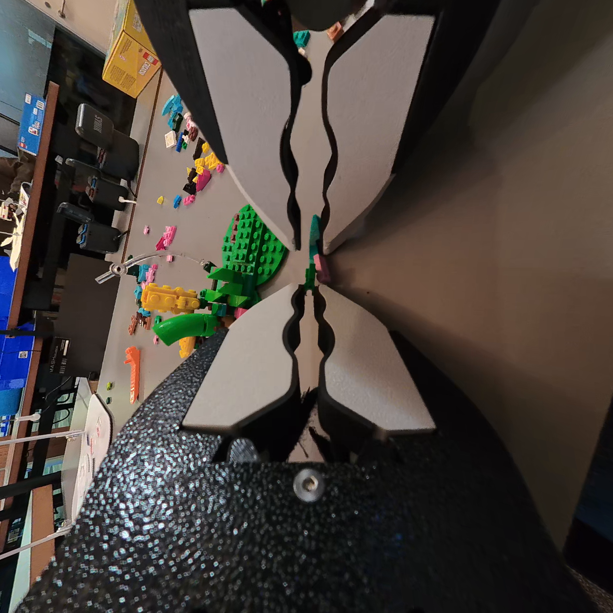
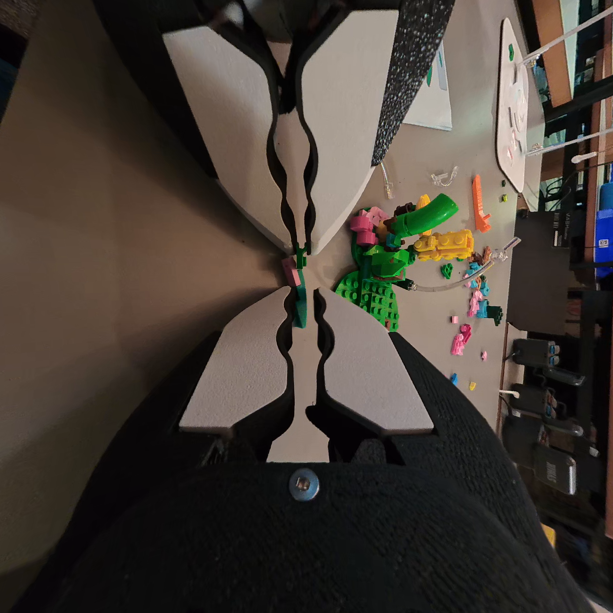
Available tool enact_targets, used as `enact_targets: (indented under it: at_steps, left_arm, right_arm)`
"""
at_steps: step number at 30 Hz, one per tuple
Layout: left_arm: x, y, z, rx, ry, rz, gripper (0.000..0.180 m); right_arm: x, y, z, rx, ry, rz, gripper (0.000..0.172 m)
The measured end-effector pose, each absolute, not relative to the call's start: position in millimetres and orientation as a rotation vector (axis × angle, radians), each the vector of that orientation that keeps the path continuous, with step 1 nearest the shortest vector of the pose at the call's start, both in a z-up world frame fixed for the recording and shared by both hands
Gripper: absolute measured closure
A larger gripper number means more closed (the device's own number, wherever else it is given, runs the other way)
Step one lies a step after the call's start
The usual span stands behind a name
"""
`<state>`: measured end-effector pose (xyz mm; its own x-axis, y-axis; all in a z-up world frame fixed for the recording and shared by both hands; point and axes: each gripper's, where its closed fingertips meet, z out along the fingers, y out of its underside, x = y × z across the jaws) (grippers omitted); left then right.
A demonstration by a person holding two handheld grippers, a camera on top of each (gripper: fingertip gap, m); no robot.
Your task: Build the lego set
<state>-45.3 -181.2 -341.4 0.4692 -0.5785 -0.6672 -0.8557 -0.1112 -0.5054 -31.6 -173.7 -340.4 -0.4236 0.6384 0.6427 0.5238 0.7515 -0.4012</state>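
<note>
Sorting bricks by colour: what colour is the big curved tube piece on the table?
Bright green curved plastic tube; the right wrist view shows it best.

The tongs' fingers [image 1: 255, 371] have matt, finely grained pale faces edged in black. The left body [image 1: 232, 530] is a pebbled black plastic that glitters; the right body [image 2: 331, 547] is dull, ribbed black, each with a bright metal screw [image 2: 304, 486]. At three o'clock, glossy plastic bricks [image 2: 444, 247] lie on the smooth matt grey counter [image 2: 431, 348], beside a clear tube [image 2: 447, 285].
</note>
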Motion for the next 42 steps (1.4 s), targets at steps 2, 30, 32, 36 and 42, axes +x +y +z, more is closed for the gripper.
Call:
enact_targets:
  at_steps: [2, 30, 32, 36, 42]
  left_arm:
    - [-45.4, -181.1, -341.5, -1.804, 1.213, 0.378, 0.175]
    - [-42.7, -184.2, -340.5, -1.806, 1.2, 0.364, 0.175]
    - [-42.5, -184.5, -340.2, -1.805, 1.2, 0.364, 0.175]
    - [-41.9, -186.3, -339.6, -1.803, 1.201, 0.364, 0.174]
    - [-50.4, -184.3, -336.2, -1.807, 1.158, 0.37, 0.174]
  right_arm:
    - [-31.8, -174.4, -340.1, -0.85, -2.13, 0.171, 0.161]
    - [-30.4, -178.4, -339.3, -0.794, -2.181, 0.21, 0.159]
    - [-30.1, -178.8, -339.2, -0.795, -2.182, 0.213, 0.159]
    - [-29.4, -179.4, -339.0, -0.802, -2.184, 0.217, 0.16]
    - [-27.9, -181.1, -339.9, -0.857, -2.194, 0.262, 0.164]
